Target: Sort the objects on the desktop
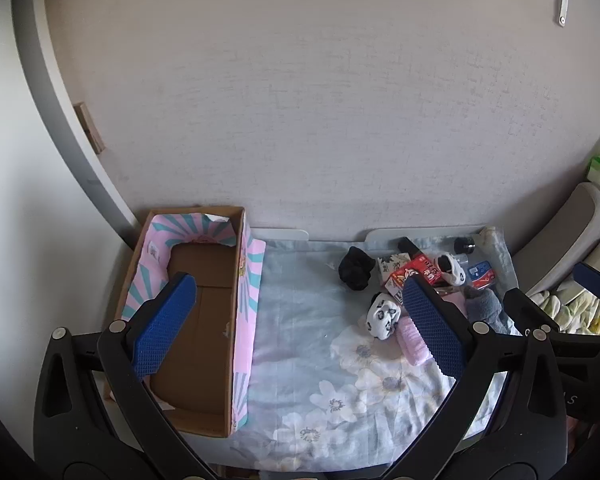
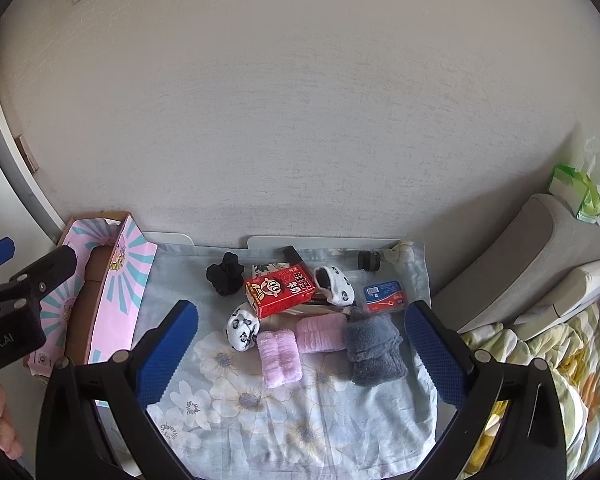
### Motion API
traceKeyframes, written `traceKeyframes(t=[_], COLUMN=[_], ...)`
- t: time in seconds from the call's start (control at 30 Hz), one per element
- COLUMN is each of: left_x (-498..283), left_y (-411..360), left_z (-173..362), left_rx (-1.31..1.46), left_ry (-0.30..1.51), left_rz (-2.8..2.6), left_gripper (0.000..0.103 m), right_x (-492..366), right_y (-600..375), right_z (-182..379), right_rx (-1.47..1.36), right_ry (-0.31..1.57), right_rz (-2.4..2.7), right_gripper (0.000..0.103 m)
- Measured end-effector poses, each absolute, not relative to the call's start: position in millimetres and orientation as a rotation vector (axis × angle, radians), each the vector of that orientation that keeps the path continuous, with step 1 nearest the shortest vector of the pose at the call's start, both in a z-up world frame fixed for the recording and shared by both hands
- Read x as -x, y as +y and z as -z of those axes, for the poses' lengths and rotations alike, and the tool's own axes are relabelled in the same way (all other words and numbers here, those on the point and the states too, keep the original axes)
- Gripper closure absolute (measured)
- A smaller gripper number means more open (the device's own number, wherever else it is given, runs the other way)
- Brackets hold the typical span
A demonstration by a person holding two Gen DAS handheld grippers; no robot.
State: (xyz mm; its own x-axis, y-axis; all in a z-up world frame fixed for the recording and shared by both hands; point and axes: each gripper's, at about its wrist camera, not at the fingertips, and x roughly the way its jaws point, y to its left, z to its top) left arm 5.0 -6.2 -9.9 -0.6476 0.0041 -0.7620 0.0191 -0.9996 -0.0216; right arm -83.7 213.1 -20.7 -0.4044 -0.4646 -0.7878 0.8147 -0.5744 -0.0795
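pink rolled socks (image 2: 279,358) | lie just ahead, centred between your right gripper (image 2: 300,356) jaws, long axis pointing away | both jaws spread, empty | left gripper (image 1: 300,320) farther, nearer box (image 1: 204,320)

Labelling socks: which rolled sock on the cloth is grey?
The grey sock, rightmost of the fluffy rolls, beside the two pink socks; the others are pink, black or panda-print.

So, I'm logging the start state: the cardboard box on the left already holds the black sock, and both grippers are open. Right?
Not quite. The cardboard box holds nothing; the left wrist view shows its bare bottom. The black sock lies on the floral cloth. Both the left gripper and right gripper are open.
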Motion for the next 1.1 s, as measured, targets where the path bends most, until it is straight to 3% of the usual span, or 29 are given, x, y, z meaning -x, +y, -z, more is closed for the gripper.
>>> traceKeyframes(t=[0.6,0.8,1.1], left_x=[-9.9,-10.3,-10.7], left_y=[-8.0,-13.9,-9.1], left_z=[4.1,6.1,1.7], left_rx=[-1.308,-1.354,-1.285], left_ry=[0.003,0.108,0.038], left_rz=[2.840,2.867,2.886], left_gripper=[0.000,0.000,0.000], right_x=[79.0,76.4,77.5], right_y=[212.8,212.0,209.9], right_z=[16.1,14.5,15.5], right_rx=[-0.915,-0.908,-0.910], right_ry=[0.634,0.638,0.632], right_rz=[2.044,2.041,2.037], right_gripper=[0.000,0.000,0.000])
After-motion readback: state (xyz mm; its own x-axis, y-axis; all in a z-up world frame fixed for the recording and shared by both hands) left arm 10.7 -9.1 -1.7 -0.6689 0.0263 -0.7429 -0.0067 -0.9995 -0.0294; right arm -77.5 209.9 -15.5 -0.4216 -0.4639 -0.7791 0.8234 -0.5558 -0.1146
